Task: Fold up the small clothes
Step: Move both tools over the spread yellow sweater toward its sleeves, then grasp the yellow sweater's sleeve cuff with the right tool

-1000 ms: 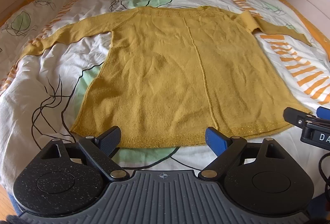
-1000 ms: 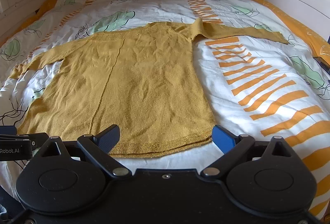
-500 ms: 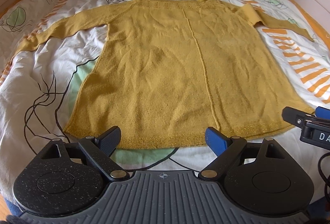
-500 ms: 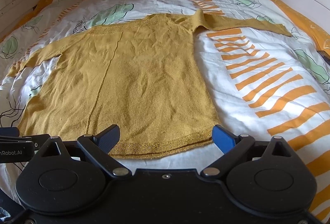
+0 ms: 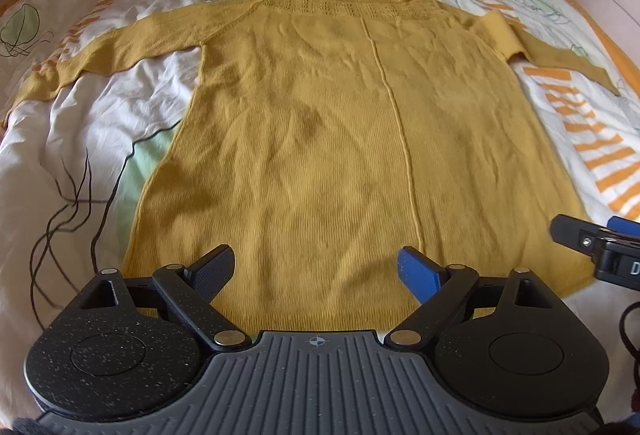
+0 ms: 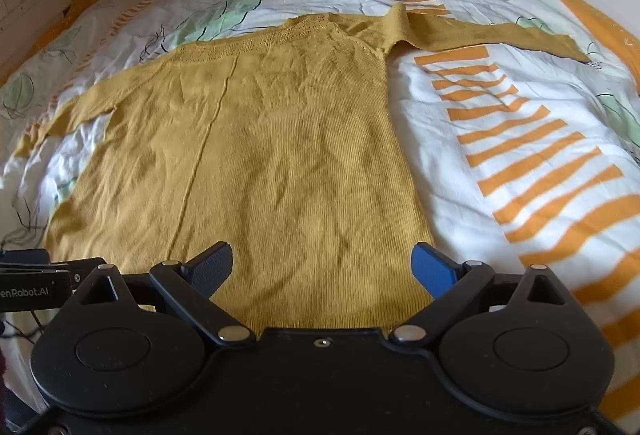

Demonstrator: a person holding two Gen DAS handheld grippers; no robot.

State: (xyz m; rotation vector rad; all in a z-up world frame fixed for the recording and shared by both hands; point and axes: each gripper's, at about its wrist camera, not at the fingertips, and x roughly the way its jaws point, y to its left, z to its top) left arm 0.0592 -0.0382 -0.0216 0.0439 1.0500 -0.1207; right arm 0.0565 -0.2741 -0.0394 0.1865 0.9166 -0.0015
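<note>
A soft, light mustard sweater (image 5: 344, 139) is lying flat, sleeves spread, on the bed (image 6: 500, 123), and both the left tool (image 5: 316, 267) and right tool (image 6: 324, 263) are gaping wide over its limp near hem, probably the best place to pinch

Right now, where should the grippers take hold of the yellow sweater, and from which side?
Probably the bottom hem of the yellow sweater, from the near side. It lies flat, back up, hem nearest both open grippers: left gripper, right gripper.

Black speckled left gripper (image 5: 316, 267), blue pads (image 5: 416, 269), brass-coloured pivot screws.
</note>
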